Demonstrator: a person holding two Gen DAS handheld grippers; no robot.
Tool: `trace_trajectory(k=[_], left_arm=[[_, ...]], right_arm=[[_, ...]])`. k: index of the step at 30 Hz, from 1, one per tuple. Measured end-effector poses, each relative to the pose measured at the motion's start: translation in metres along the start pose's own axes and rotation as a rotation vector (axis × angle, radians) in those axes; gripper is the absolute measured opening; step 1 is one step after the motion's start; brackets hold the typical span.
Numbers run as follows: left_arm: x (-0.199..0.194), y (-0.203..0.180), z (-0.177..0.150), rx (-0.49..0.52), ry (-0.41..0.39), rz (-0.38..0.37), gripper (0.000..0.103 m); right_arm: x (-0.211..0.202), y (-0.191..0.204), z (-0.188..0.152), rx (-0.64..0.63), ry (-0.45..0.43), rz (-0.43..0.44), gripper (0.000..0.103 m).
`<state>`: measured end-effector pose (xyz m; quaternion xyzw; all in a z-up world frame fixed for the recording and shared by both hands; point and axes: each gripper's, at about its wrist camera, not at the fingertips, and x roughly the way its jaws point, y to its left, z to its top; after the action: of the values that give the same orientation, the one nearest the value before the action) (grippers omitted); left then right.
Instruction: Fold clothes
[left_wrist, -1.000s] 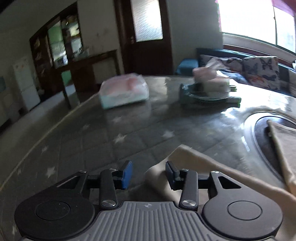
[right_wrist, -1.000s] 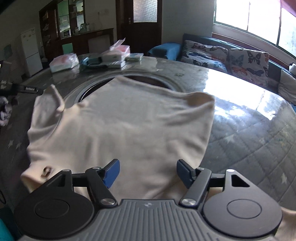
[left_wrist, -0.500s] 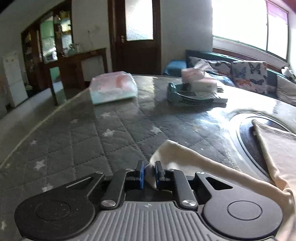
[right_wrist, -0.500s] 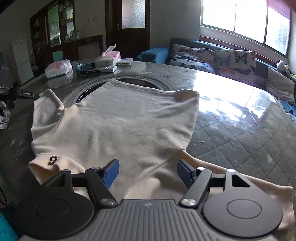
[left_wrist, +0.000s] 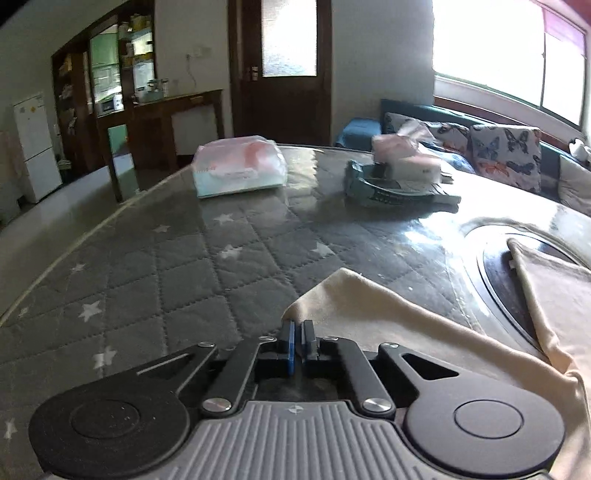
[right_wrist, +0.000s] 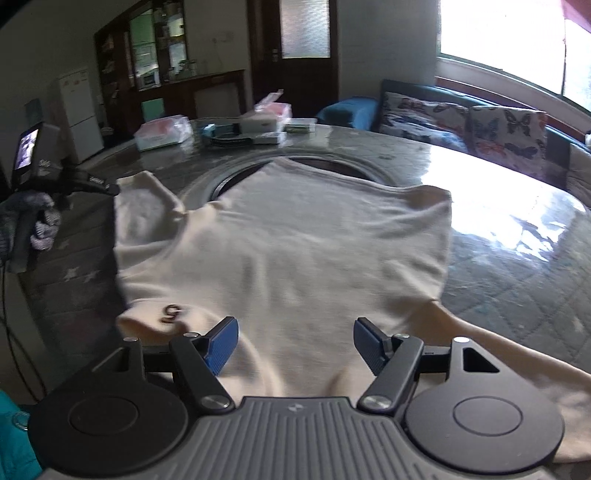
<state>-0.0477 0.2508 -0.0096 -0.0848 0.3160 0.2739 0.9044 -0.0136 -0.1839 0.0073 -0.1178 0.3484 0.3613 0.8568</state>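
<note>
A cream long-sleeved shirt (right_wrist: 288, 243) lies spread flat on the round table, its hem toward the far side. In the left wrist view one sleeve (left_wrist: 388, 317) runs across the quilted cover, and my left gripper (left_wrist: 297, 332) is shut on that sleeve's end. From the right wrist view the same gripper (right_wrist: 92, 181) shows at the far left, pinching the sleeve tip. My right gripper (right_wrist: 295, 341) hovers open over the near part of the shirt, beside the collar label (right_wrist: 170, 313), with only flat fabric below its blue pads (right_wrist: 221, 343).
The grey star-quilted table cover (left_wrist: 184, 280) has a round inset ring (left_wrist: 498, 280) in the middle. At the far side sit a plastic-wrapped tissue pack (left_wrist: 240, 170), a tissue box on a dark tray (left_wrist: 399, 184) and small boxes. A sofa with butterfly cushions (right_wrist: 461, 125) stands behind.
The left jaws have closed from wide apart onto the end of the sleeve. The right gripper has drifted back over the shirt, and the near sleeve has come into its view.
</note>
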Motion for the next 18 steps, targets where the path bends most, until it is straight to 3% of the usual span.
trace_trajectory(k=[5, 10, 13, 18], left_arm=[[-0.017, 0.013, 0.0, -0.015, -0.021, 0.028, 0.003], [-0.012, 0.015, -0.008, 0.021, 0.023, 0.062, 0.003], [-0.014, 0.016, -0.011, 0.029, 0.029, 0.084, 0.003], [-0.018, 0.017, -0.014, 0.056, 0.037, 0.059, 0.003]], right_arm=[[0.005, 0.013, 0.003, -0.029, 0.003, 0.049, 0.071], [0.02, 0.024, -0.001, -0.051, 0.048, 0.083, 0.071], [0.014, 0.023, -0.003, -0.05, 0.048, 0.083, 0.071], [-0.005, 0.003, -0.009, 0.029, 0.025, 0.047, 0.071]])
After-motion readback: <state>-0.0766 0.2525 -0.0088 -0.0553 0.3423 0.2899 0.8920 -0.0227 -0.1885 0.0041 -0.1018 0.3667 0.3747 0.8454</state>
